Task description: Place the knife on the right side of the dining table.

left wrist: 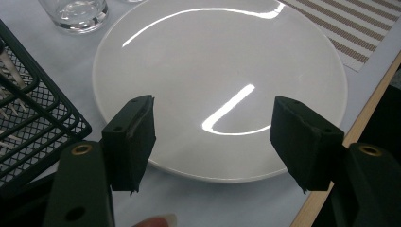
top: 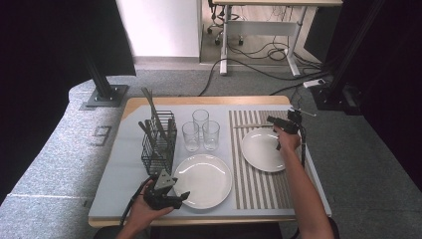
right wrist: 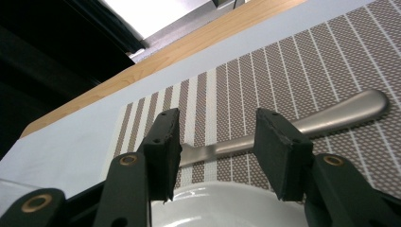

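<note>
Right hand-held gripper (right wrist: 215, 156) gapes empty over a knife (right wrist: 302, 125) (probably); left hand-held gripper (left wrist: 213, 142) open, empty.

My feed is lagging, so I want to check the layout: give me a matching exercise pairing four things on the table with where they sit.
Things:
1. knife
2. wire basket
3. three glasses
4. near plate

Places:
A. far end of the striped mat, beyond the far plate
B. in front of the left tongs
C. left side of the table, holding cutlery
D. centre, beside the basket

Pairs: 1-A, 2-C, 3-D, 4-B
</note>
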A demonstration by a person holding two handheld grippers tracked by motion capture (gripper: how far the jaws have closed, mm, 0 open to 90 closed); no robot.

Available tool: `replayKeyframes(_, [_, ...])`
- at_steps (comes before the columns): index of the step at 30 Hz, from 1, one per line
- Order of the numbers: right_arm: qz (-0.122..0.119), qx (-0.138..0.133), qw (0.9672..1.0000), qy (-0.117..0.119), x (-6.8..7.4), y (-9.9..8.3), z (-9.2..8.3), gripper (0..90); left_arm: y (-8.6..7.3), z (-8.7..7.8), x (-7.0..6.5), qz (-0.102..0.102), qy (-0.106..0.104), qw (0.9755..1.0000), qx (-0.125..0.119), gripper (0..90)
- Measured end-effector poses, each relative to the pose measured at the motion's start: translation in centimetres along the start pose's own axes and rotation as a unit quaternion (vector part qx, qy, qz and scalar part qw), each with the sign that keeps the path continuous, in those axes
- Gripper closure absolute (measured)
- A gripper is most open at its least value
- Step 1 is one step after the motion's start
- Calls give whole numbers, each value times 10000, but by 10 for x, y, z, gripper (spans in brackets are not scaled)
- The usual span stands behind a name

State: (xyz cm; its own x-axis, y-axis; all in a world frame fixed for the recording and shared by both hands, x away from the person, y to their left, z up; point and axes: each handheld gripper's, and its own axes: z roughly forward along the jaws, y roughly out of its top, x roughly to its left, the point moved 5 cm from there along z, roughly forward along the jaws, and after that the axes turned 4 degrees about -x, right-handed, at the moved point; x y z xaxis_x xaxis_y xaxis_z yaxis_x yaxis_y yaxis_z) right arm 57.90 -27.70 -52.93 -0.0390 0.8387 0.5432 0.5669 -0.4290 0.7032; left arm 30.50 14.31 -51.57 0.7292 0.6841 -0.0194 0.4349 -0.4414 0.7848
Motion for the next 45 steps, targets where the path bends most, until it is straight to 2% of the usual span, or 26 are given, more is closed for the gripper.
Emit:
replayKeyframes(8, [3, -32, 9999, 120, 3, -7, -15, 513, 2, -2, -2, 50, -28, 10000, -46, 320])
replayKeyframes(23, [-195, -3, 9987, 460, 12, -23, -38, 521, 2, -3, -3, 37, 42, 10000, -53, 320])
replayKeyframes(32, [-226, -21, 9979, 601, 8, -30, -51, 518, 2, -2, -2, 30, 62, 10000, -32, 320])
replayKeyframes(45, [-424, 23, 9963, 753, 8, -42, -69, 509, 1, -1, -1, 31, 61, 10000, -12, 320])
